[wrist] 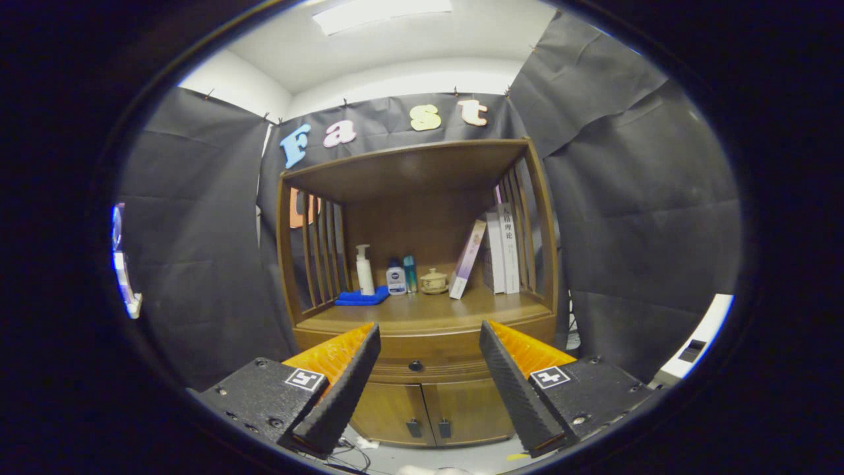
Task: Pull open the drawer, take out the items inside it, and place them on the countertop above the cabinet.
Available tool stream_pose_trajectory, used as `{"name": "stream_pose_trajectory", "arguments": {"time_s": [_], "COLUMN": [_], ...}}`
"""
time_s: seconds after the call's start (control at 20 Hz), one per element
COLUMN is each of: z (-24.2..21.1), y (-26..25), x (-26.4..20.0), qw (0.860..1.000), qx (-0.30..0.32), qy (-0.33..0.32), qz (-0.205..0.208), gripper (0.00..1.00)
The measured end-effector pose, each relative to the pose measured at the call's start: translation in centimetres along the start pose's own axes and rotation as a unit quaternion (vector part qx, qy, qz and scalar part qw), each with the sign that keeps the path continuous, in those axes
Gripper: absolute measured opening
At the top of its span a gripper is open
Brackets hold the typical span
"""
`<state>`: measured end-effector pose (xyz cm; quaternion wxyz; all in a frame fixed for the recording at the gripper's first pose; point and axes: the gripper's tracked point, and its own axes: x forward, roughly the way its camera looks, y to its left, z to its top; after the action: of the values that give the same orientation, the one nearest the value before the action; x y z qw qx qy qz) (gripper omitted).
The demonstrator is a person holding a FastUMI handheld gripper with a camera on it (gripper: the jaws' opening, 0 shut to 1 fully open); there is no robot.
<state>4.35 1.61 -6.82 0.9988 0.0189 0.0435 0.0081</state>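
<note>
While the drawer (422,359) is shut, the hand-held gripper (429,343) waits wide open and empty; next it must reach the far knob (415,365).

I see wooden cabinet (422,369) beyond gripper (428,336), whose fingers stand spread apart with nothing between. Countertop (422,313) carries folded blue cloth (361,298) at left; white pump bottle (364,270) stands at its back edge. Beside it, small blue-capped bottle (395,278), then slim teal bottle (410,273). Lidded ceramic cup (433,281) sits mid-counter. One book (467,259) leans right; upright books (502,249) stand against right slats. Drawer (422,365) below counter is closed, dark knob (415,365) centred.
</note>
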Motion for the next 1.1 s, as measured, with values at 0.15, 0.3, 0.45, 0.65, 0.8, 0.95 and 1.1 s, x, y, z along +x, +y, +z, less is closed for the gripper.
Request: {"name": "stream_pose_trajectory", "arguments": {"time_s": [0.15, 0.3, 0.45, 0.65, 0.8, 0.95, 1.1], "z": [-2.6, -5.8, -8.8, -12.4, -13.1, -13.7, -15.3], "y": [-1.1, -2.3, -2.8, -1.6, 0.2, 1.1, 1.4], "x": [1.8, 3.8, 6.1, 9.6, 12.4, 15.8, 17.7], "qw": [1.0, 0.999, 0.998, 0.997, 0.997, 0.996, 0.994], "qx": [-0.018, -0.032, -0.028, -0.025, -0.021, -0.034, -0.018], "qy": [0.001, 0.015, 0.036, 0.073, 0.079, 0.085, 0.111], "qz": [-0.017, -0.032, -0.037, -0.015, 0.002, -0.006, -0.015], "gripper": [0.98, 0.98, 0.98, 0.99, 0.98, 0.98, 0.95]}}
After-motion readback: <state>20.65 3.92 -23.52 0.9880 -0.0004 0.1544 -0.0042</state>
